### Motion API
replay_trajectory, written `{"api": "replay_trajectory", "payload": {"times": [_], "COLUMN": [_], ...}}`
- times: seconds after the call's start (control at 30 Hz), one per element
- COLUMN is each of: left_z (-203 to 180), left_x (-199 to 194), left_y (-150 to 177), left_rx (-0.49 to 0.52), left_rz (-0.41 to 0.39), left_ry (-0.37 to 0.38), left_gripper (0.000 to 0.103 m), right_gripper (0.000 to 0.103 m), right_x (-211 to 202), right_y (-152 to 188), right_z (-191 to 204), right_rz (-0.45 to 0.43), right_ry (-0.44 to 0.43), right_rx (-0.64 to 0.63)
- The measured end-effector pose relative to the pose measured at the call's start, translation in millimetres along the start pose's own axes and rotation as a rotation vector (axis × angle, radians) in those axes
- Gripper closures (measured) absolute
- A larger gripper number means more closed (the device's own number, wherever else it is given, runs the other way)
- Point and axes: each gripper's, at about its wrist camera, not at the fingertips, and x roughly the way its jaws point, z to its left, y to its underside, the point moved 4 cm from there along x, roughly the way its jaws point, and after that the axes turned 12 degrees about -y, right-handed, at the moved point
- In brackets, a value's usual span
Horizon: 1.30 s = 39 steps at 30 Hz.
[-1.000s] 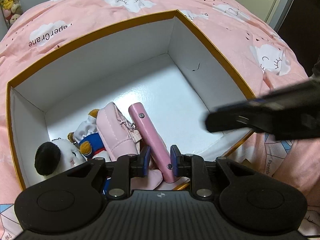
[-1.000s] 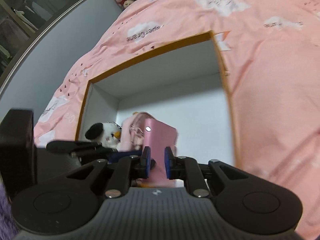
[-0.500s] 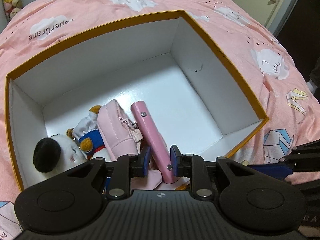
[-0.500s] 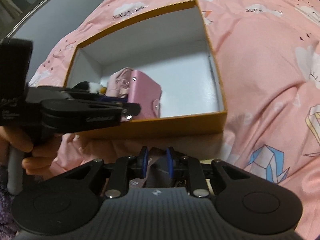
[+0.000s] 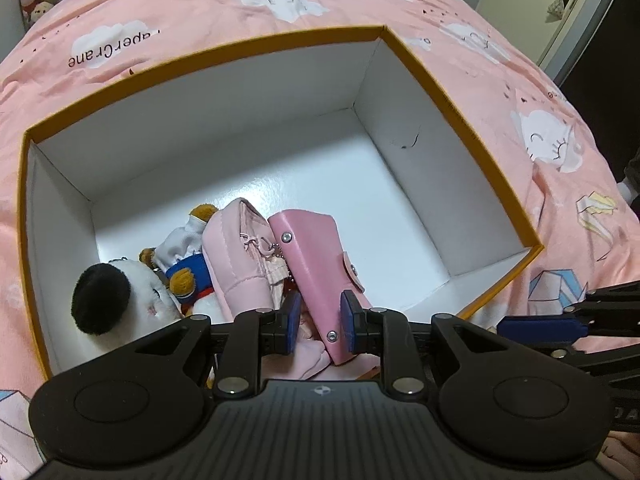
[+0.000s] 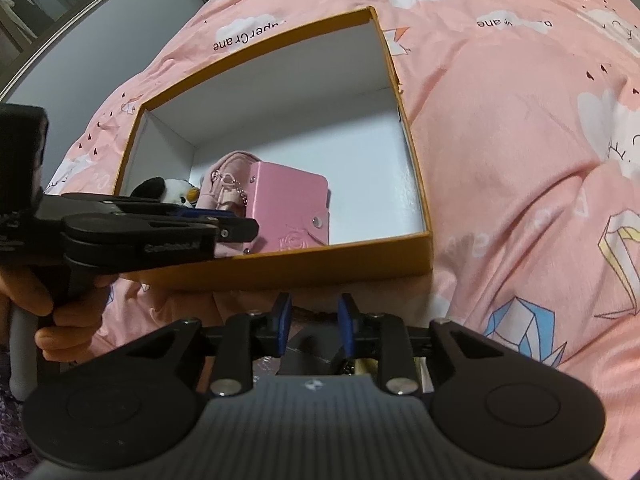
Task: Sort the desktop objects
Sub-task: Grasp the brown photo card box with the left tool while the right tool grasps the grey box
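Wallet [image 5: 316,268]: leant on the pouch [image 5: 236,264] by the box's [image 5: 472,132] near wall, long axis running near wall to far
Left gripper [image 5: 318,322]: slightly parted around the wallet's near end, contact unclear
Right gripper [image 6: 312,322]: parted, nothing held, outside the near wall
Bedspread [image 6: 520,160] print: "PaperCrane"

"PaperCrane", upside down, printed on pink bedsheet [image 5: 200,12] at 11 o'clock of orange box [image 5: 440,92]. Embossed lettering on left gripper [image 6: 236,232] side, illegible.
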Motion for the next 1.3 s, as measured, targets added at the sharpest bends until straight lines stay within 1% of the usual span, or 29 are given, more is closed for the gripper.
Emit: {"api": "replay_trajectory", "payload": {"times": [0.13,0.2,0.23,0.3,0.33,0.43,0.47,0.5,0.57,0.6,0.87,1.0,1.03,1.1,1.13,1.2,1.3], "left_z": [-0.6,-2.4,-4.0,-8.9,-11.5,-19.7,-22.0,-24.9,-29.5,-31.4,-53.3,-55.0,-53.9,-50.4,-48.5,-43.8,-33.8], "left_x": [-23.1,-38.8,-45.6,-57.4,-60.6,-63.5,-63.0,-62.3,-60.2,-58.9,-43.3,-29.9,-27.5,-23.8,-23.0,-21.9,-21.4], "left_y": [-2.1,-0.7,1.3,8.4,13.4,32.3,37.5,42.8,52.4,56.1,76.6,81.1,82.5,86.2,87.1,88.1,89.8], "left_rx": [0.004,0.017,0.025,0.047,0.060,0.093,0.101,0.109,0.117,0.118,0.167,0.160,0.155,0.135,0.125,0.109,0.075], "left_rz": [-0.046,-0.064,-0.070,-0.076,-0.070,-0.034,-0.024,-0.017,0.003,0.012,0.058,0.085,0.094,0.108,0.114,0.118,0.131], "left_ry": [0.012,0.037,0.055,0.086,0.096,0.117,0.117,0.118,0.125,0.128,0.120,0.088,0.087,0.097,0.096,0.081,0.059], "left_gripper": [0.077,0.077,0.076,0.073,0.072,0.063,0.055,0.051,0.051,0.050,0.045,0.045,0.047,0.062,0.064,0.072,0.076], "right_gripper": [0.075,0.074,0.070,0.069,0.069,0.069,0.069,0.069,0.067,0.064,0.057,0.058,0.058,0.058,0.058,0.059,0.061], "right_x": [4.8,8.6,10.3,13.4,15.2,17.4,17.9,18.3,20.3,21.8,36.0,40.0,40.7,40.9,40.0,36.9,32.8], "right_y": [2.7,3.1,3.1,3.0,3.0,4.6,5.2,5.4,5.3,5.1,8.3,13.0,14.7,18.3,20.0,22.3,24.5], "right_z": [-1.9,-4.6,-6.1,-9.9,-10.1,-11.4,-11.0,-10.7,-9.6,-8.5,-10.8,-11.0,-12.3,-14.6,-15.0,-14.9,-13.1], "right_rz": [0.021,0.032,0.036,0.042,0.043,0.050,0.052,0.053,0.057,0.060,0.112,0.126,0.133,0.142,0.142,0.138,0.130], "right_ry": [-0.019,-0.026,-0.030,-0.036,-0.038,-0.047,-0.049,-0.052,-0.062,-0.067,-0.056,-0.033,-0.034,-0.050,-0.055,-0.062,-0.066], "right_rx": [0.017,0.035,0.044,0.070,0.078,0.092,0.093,0.094,0.098,0.100,0.101,0.087,0.093,0.108,0.110,0.108,0.106]}}
